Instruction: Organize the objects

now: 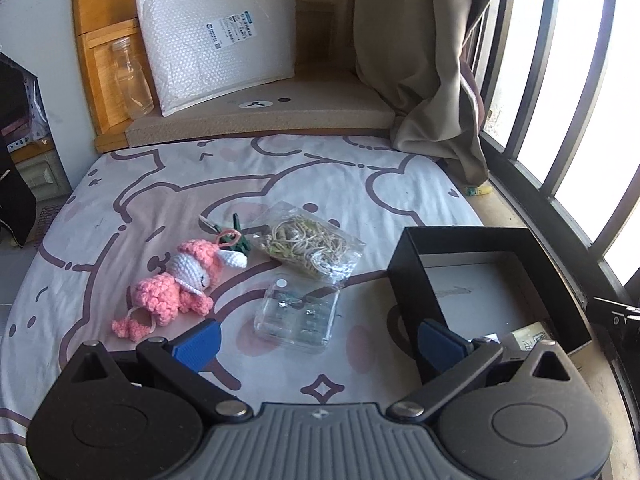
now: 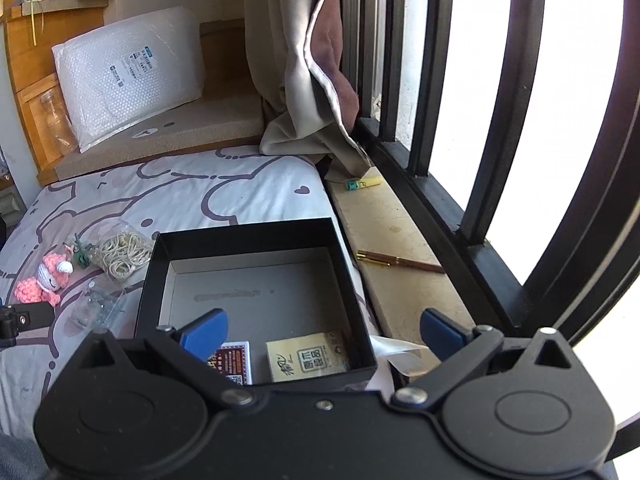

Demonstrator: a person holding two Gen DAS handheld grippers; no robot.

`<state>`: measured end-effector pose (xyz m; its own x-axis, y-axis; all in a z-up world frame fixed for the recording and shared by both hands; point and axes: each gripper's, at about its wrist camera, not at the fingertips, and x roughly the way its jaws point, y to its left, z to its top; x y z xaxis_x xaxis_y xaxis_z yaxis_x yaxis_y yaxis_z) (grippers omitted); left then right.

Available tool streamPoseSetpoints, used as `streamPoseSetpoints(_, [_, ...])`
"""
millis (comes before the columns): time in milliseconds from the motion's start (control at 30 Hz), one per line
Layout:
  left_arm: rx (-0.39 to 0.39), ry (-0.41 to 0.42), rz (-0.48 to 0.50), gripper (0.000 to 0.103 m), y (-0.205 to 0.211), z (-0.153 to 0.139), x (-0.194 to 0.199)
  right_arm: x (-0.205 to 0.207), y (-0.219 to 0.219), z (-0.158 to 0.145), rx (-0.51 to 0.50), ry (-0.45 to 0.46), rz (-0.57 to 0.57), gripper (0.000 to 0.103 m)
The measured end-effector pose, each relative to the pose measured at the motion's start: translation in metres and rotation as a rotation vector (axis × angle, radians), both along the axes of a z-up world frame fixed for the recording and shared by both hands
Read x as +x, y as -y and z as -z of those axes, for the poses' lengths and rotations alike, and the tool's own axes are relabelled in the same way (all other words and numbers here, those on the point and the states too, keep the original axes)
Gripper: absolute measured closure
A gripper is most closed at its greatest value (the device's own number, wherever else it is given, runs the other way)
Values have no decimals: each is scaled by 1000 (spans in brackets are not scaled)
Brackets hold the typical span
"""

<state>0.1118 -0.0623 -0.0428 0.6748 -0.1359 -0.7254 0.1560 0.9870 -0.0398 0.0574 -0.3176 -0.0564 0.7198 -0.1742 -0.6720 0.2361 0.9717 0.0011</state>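
On the printed bedsheet lie a pink crocheted doll (image 1: pixel 180 286) (image 2: pixel 46 278), a green keychain figure (image 1: pixel 236 236) (image 2: pixel 81 256), a clear bag of beige cords (image 1: pixel 312 246) (image 2: pixel 120 254) and a small clear plastic case (image 1: pixel 298 314) (image 2: pixel 96 308). A black open box (image 1: pixel 416 280) (image 2: pixel 256 236) stands at the sheet's right side, holding a yellow packet (image 2: pixel 308 356) and a red card pack (image 2: pixel 236 358). My left gripper (image 1: pixel 318 340) is open, hovering just short of the clear case. My right gripper (image 2: pixel 324 328) is open above the box's near edge.
A white bubble mailer (image 1: pixel 216 44) (image 2: pixel 132 76) leans at the bed's head beside a glass jar (image 1: pixel 132 78). A beige curtain (image 1: pixel 424 60) hangs at the right. On the window ledge (image 2: pixel 384 220) lie a brown pen (image 2: pixel 400 262) and a yellow lighter (image 2: pixel 364 183). Black window bars (image 2: pixel 516 92) run alongside.
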Motion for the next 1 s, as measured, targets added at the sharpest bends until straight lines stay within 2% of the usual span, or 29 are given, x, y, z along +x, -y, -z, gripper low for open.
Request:
streamPoseSetpoints(533, [27,17,-81,0,-60,-5,13,49,-72,-7,-3,34,-152,0])
streamPoseSetpoints(1000, [34,30,-120,0,-97,-5,14,61,-112,-6,35,39,-223,0])
